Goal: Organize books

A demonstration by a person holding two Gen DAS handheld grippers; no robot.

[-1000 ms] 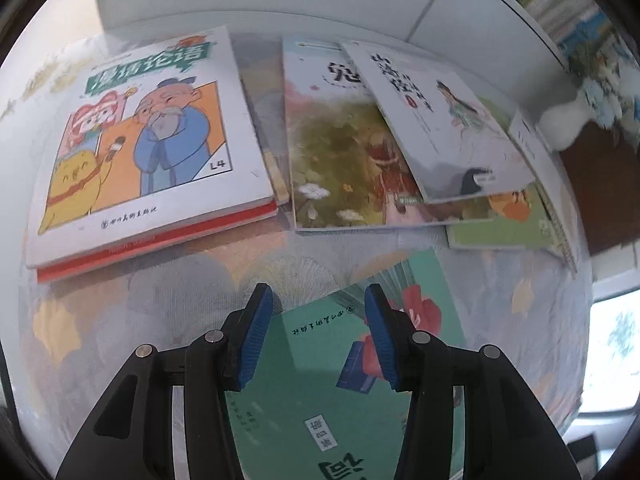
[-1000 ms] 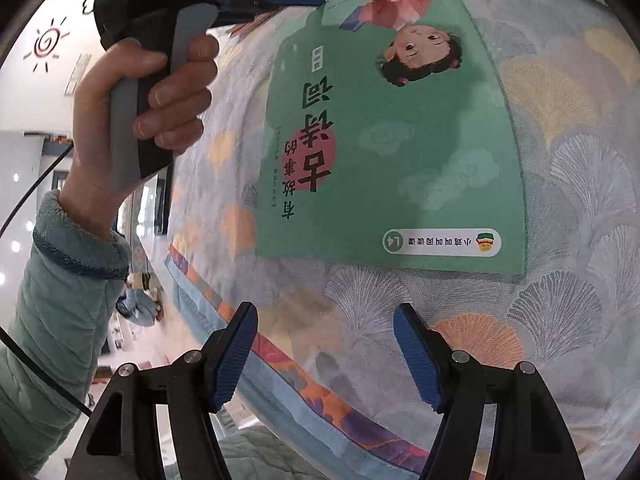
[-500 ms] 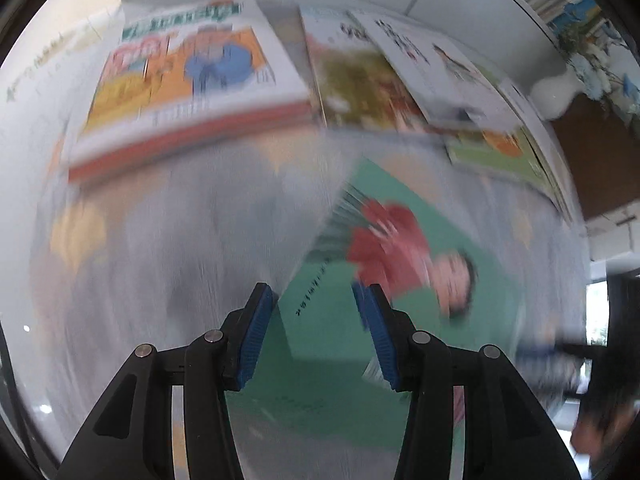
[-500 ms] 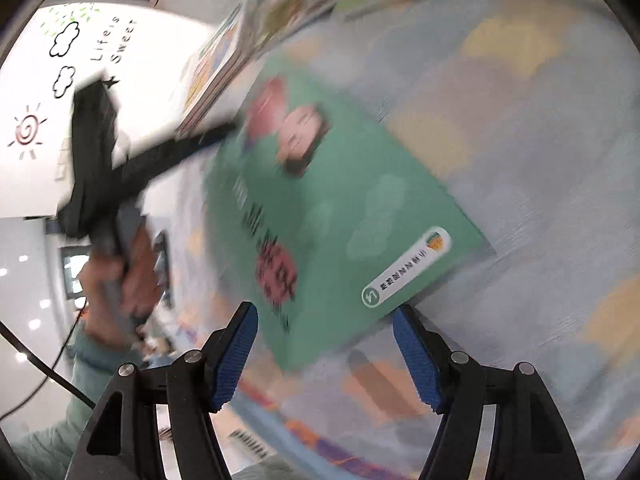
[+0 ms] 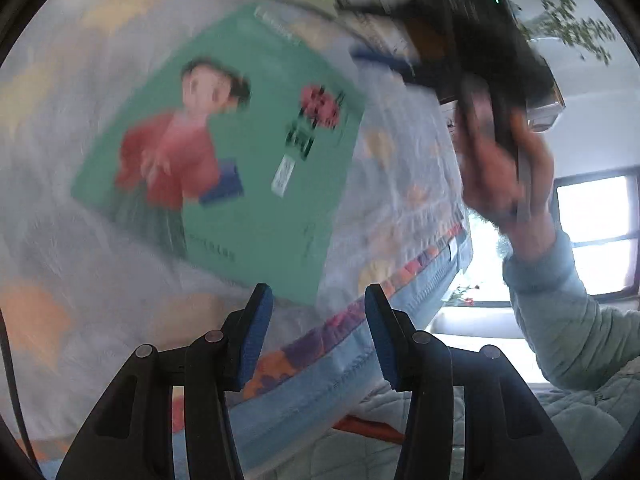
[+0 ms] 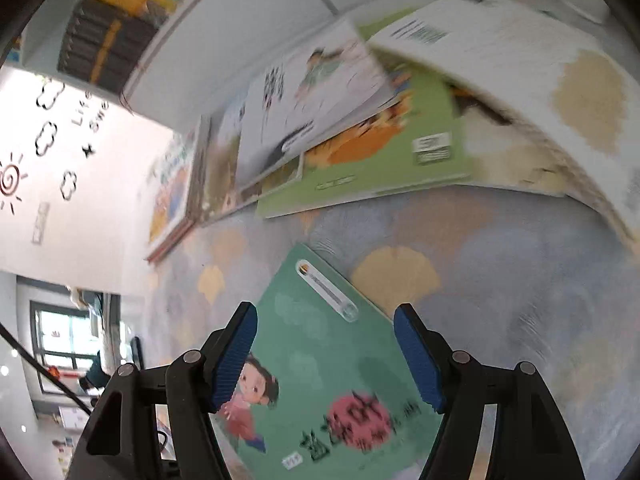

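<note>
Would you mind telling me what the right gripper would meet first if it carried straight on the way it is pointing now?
Most likely the green book. The right gripper has its jaws open and empty, and that cover lies flat on the patterned tablecloth directly beyond them. Depth is hard to judge through the blur, but nothing appears to be in between.

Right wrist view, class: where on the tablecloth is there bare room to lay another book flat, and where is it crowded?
Bare cloth lies between the green book and the light-green book, and right of the green book, below the open white book. The far edge by the wall is crowded with overlapping books, down to the stack with the orange cover.
</note>
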